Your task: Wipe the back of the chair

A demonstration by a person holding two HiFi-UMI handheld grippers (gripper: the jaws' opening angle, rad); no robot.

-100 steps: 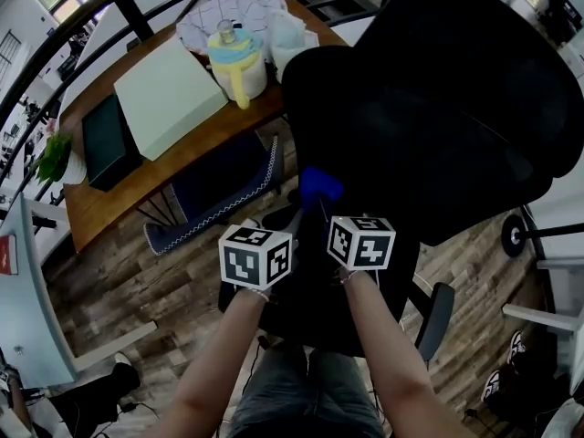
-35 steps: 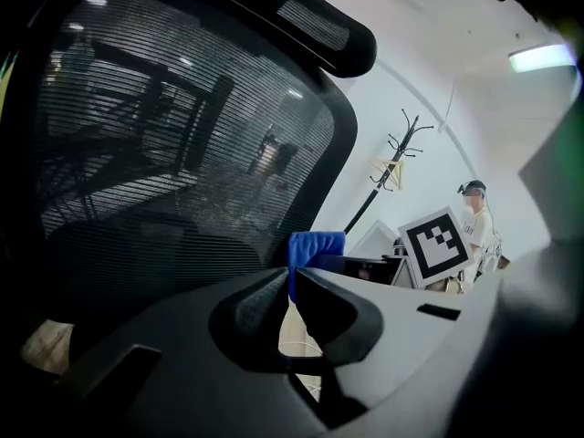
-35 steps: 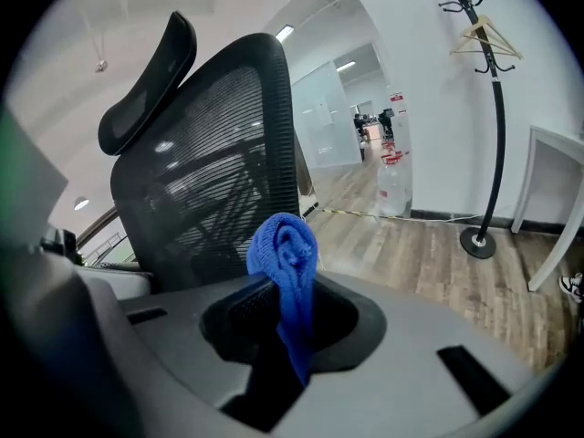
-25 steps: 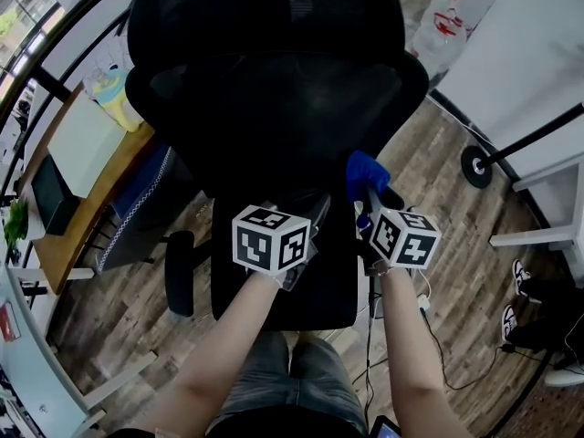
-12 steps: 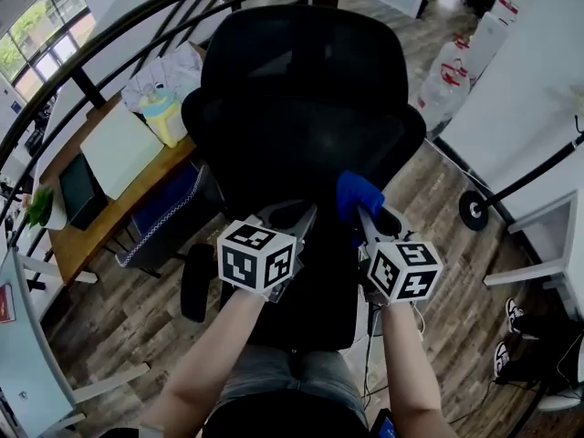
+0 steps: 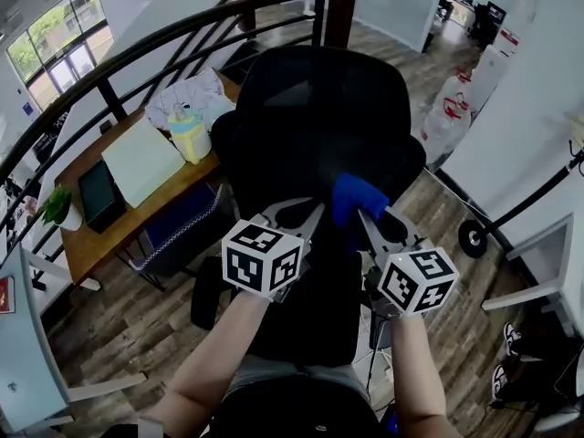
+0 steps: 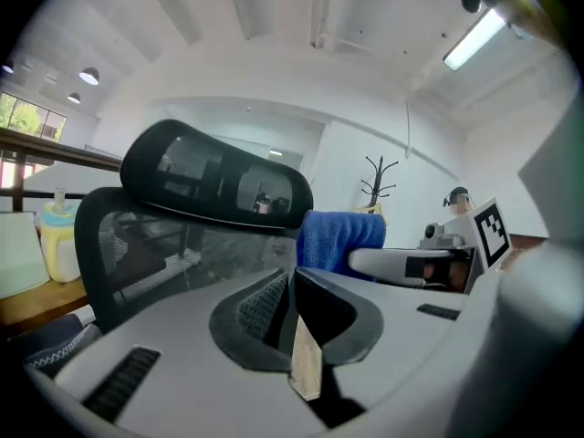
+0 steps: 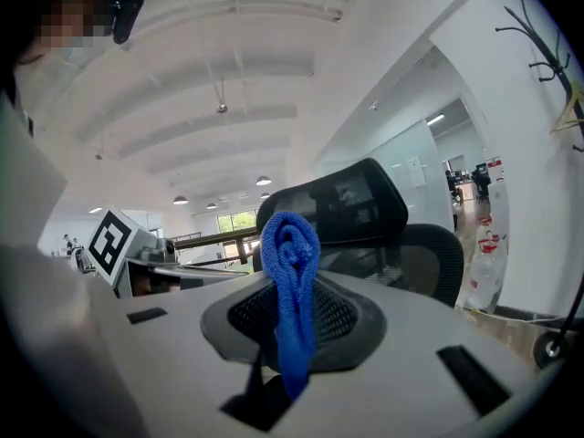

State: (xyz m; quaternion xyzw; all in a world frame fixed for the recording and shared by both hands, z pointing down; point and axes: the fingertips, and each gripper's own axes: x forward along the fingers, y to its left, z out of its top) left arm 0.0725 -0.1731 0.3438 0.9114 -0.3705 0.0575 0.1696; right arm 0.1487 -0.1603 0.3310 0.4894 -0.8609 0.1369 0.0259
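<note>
Blue cloth [image 8: 290,272], soft and limp: we had it bunched in the clenched right claw [image 8: 288,354]; left claw [image 7: 294,286] closed on nothing. We judged the chair back [image 6: 310,126] yielding mesh.

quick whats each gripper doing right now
Left gripper: closed, holding nothing.
Right gripper: closed on the blue cloth.

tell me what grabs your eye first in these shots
The bright blue cloth stands out first, pinched in the right gripper close to the back of the big black office chair that fills the middle of the head view. The left gripper is beside it, jaws together and empty, and a wooden desk sits off to the left.
</note>
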